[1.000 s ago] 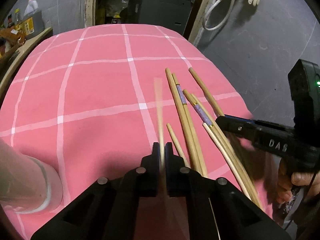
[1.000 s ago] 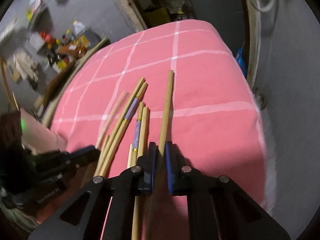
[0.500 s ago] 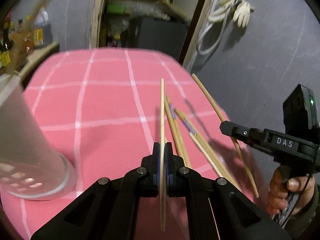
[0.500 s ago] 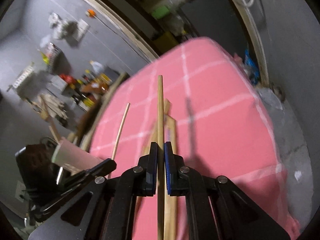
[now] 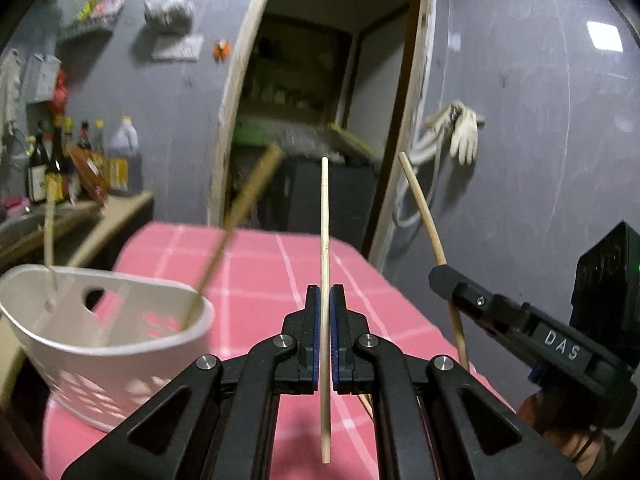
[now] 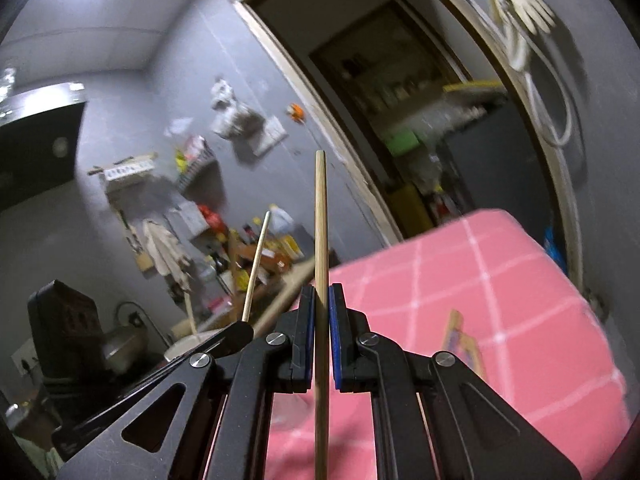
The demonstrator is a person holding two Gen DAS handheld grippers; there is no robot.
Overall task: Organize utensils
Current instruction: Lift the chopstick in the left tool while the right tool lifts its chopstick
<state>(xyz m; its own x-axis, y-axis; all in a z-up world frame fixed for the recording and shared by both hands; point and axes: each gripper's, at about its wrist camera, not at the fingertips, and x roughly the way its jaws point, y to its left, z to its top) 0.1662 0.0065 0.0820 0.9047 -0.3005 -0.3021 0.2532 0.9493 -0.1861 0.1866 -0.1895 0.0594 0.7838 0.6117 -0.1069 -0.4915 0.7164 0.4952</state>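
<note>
The white utensil holder (image 5: 108, 332) sat on the pink checked cloth (image 5: 264, 264), with two chopsticks already leaning inside. To its right, the left gripper (image 5: 325, 312) pinched a thin pale chopstick (image 5: 325, 216) upright. Farther right, the right gripper (image 6: 318, 312) pinched a thicker chopstick (image 6: 320, 216). It looked like the carrying step. Next, each stick needed lowering into the holder. "DAS" was written on the right gripper.

Pink checked tablecloth (image 5: 256, 264) over the table, white holder (image 5: 112, 344) standing on it, loose chopsticks (image 6: 460, 336) lying nearby
</note>
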